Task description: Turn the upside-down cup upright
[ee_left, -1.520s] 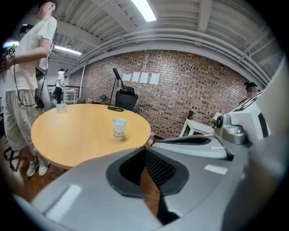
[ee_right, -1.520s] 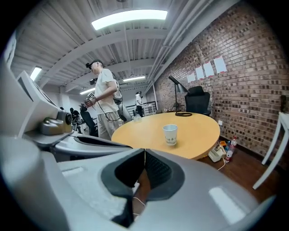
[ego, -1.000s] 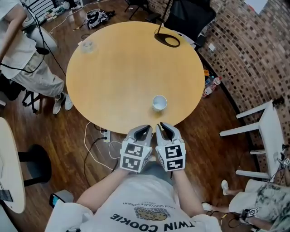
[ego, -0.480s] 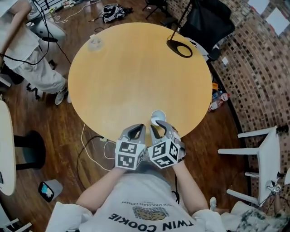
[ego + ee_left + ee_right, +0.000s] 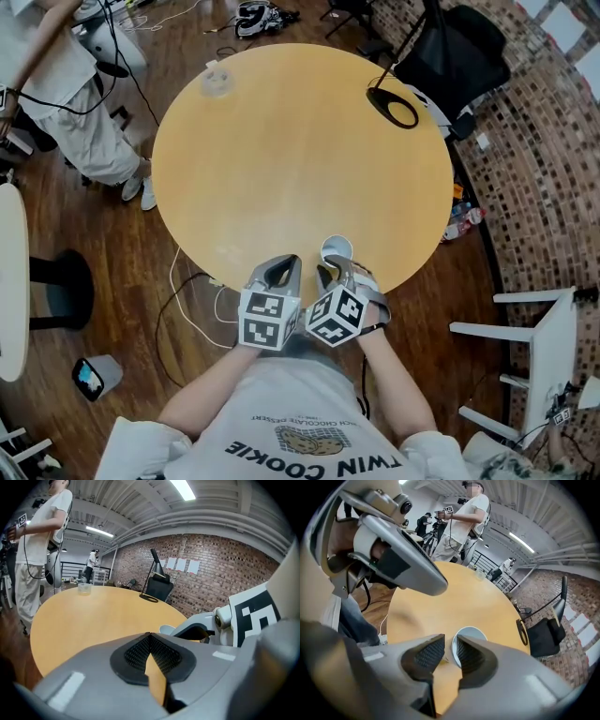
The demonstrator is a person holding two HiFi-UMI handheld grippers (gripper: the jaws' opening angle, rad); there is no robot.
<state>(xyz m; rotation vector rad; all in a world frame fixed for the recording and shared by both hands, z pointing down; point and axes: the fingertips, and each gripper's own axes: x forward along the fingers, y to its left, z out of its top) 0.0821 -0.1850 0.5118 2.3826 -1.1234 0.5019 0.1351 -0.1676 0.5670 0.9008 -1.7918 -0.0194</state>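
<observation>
A small white cup (image 5: 336, 249) stands on the round wooden table (image 5: 300, 141) close to its near edge, a ringed round face turned up. My right gripper (image 5: 330, 272) points down at it, tilted on its side, its tips right at the cup's near side. In the right gripper view the jaws (image 5: 450, 644) stand a narrow gap apart with only tabletop between them, and the cup (image 5: 471, 633) sits just past the tips. My left gripper (image 5: 281, 272) hovers beside it to the left, over the table edge. Its pads meet at the tip (image 5: 150, 637); the cup (image 5: 168, 629) peeks behind.
A small clear container (image 5: 217, 80) sits at the table's far left and a black ring-shaped stand base (image 5: 394, 106) at the far right. A black chair (image 5: 450, 56) stands beyond, a white chair (image 5: 544, 337) at right, a person (image 5: 66, 84) at left. Cables (image 5: 187, 291) lie on the floor.
Both grippers have come forward over the table edge toward the cup. The right one has rolled onto its side, dipped, and its jaws have parted a little.
</observation>
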